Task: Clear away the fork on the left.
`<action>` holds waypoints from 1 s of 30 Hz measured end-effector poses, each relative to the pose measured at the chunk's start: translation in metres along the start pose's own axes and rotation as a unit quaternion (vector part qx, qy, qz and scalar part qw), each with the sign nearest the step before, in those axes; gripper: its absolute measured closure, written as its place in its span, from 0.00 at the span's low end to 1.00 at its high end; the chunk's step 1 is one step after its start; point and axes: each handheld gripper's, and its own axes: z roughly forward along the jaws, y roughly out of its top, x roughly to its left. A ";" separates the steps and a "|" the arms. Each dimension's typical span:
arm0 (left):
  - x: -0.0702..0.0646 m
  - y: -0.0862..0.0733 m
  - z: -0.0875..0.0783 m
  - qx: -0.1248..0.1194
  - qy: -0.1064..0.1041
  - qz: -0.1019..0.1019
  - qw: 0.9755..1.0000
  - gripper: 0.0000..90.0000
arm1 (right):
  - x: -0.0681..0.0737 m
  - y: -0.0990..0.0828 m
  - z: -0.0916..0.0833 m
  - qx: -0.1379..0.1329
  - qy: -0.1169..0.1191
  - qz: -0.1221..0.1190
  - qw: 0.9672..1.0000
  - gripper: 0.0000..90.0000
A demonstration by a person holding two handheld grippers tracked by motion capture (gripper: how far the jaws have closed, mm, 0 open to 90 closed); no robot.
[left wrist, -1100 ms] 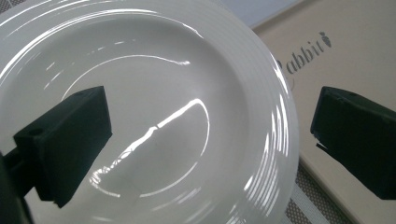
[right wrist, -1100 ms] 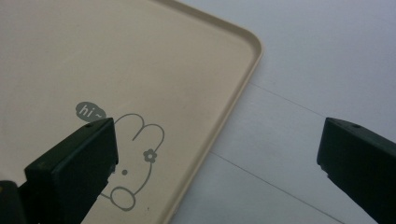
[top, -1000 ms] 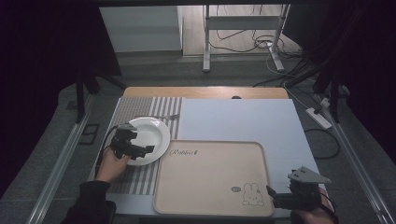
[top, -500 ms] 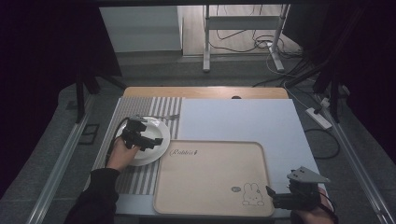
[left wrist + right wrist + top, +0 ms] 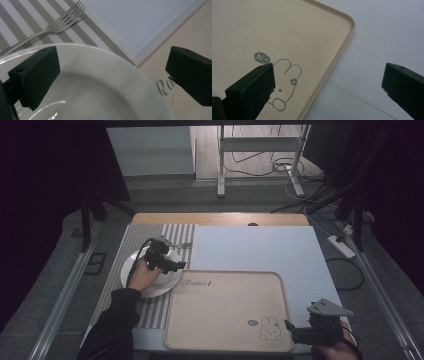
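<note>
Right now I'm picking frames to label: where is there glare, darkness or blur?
High view: surroundings very dark, table evenly lit. Left gripper view: bright glare streak on the plate, fork fairly sharp. Right gripper view: tray sharp, near jaws soft.

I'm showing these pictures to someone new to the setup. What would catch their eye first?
Probably the beige tray at the table's near middle, with its rabbit drawing in the near right corner. Next, the white plate on the striped mat to its left, with the open left gripper above it and a fork just beyond.
</note>
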 end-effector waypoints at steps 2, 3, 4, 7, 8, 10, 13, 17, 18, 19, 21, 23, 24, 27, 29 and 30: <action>0.000 0.005 0.005 0.003 0.001 0.005 1.000 0.00 | 0.000 0.000 0.000 0.000 0.000 0.000 1.000 0.00; 0.000 0.007 0.008 0.005 -0.001 0.007 1.000 0.00 | 0.000 0.000 0.000 0.000 0.000 0.000 1.000 0.00; 0.000 0.009 0.011 0.006 -0.003 0.009 1.000 0.00 | 0.000 0.000 0.000 0.002 0.000 -0.002 1.000 0.00; 0.001 0.015 0.018 0.009 -0.012 0.011 1.000 0.00 | 0.000 0.000 0.000 0.002 0.000 -0.002 1.000 0.00; 0.001 0.017 0.020 0.012 -0.012 0.013 1.000 0.00 | 0.000 0.000 0.000 0.002 0.000 -0.002 1.000 0.00; 0.002 0.020 0.024 0.016 -0.010 0.017 1.000 0.01 | 0.000 0.000 0.000 0.002 0.001 -0.002 1.000 0.00; 0.005 0.024 0.026 0.022 0.003 0.026 0.999 0.06 | 0.000 0.000 0.000 0.002 0.001 -0.003 1.000 0.00; 0.017 0.028 0.025 0.023 -0.001 0.016 1.000 0.32 | 0.000 0.000 0.000 0.002 0.002 -0.003 1.000 0.00; 0.020 0.029 0.025 0.025 0.004 0.013 1.000 0.40 | 0.000 0.000 0.000 0.003 0.002 -0.003 1.000 0.00; 0.023 0.030 0.025 0.032 0.008 0.015 0.999 0.47 | 0.000 0.000 0.000 0.002 0.002 -0.003 1.000 0.00; 0.029 0.031 0.026 0.043 0.024 0.017 0.999 0.65 | 0.000 0.000 0.000 0.003 0.002 -0.003 1.000 0.00; 0.037 0.033 0.026 0.048 0.026 0.014 0.998 0.85 | 0.000 0.000 0.000 0.003 0.003 -0.004 1.000 0.00; 0.041 0.034 0.025 0.048 0.030 0.009 0.998 0.92 | 0.000 0.000 0.000 0.003 0.003 -0.004 1.000 0.00; 0.055 0.037 0.024 0.053 0.045 -0.006 0.998 0.98 | 0.000 0.000 0.000 0.002 0.003 -0.004 1.000 0.00; 0.065 0.039 0.023 0.058 0.061 -0.015 0.996 0.99 | 0.000 0.000 0.000 0.002 0.004 -0.004 1.000 0.00; 0.071 0.040 0.022 0.059 0.067 -0.021 0.996 0.99 | 0.000 0.000 0.000 0.002 0.004 -0.004 1.000 0.00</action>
